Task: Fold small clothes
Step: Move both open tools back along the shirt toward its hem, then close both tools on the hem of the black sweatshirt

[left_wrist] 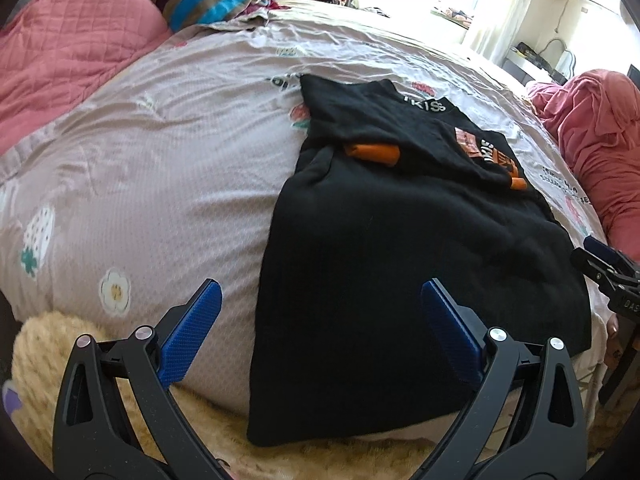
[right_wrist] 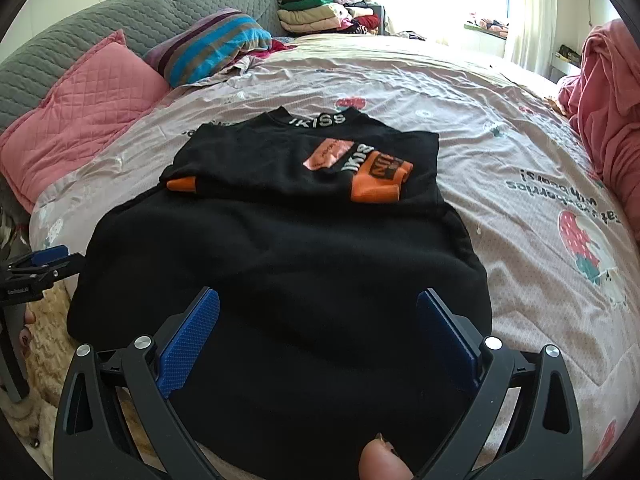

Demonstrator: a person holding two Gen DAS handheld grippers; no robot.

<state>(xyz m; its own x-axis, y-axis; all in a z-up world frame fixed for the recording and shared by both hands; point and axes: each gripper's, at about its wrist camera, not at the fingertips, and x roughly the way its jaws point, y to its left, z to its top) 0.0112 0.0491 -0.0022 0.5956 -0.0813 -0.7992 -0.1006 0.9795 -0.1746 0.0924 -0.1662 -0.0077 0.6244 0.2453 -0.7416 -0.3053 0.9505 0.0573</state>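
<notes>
A small black sweatshirt (left_wrist: 400, 264) with orange cuffs and a white-lettered collar lies flat on the bed, its sleeves folded in across the chest. It also shows in the right wrist view (right_wrist: 280, 264). My left gripper (left_wrist: 320, 292) is open and empty, above the garment's near left hem corner. My right gripper (right_wrist: 318, 300) is open and empty, over the lower middle of the garment. The right gripper shows at the right edge of the left wrist view (left_wrist: 600, 264). The left gripper shows at the left edge of the right wrist view (right_wrist: 44, 264).
The bed has a pinkish sheet (right_wrist: 500, 152) with strawberry prints. A pink quilted pillow (right_wrist: 80, 108) and a striped pillow (right_wrist: 216, 44) lie at the head. A red blanket (right_wrist: 612, 120) is heaped at the right. Folded clothes (right_wrist: 320, 12) are stacked behind. A beige fuzzy blanket (left_wrist: 60, 360) lies at the near edge.
</notes>
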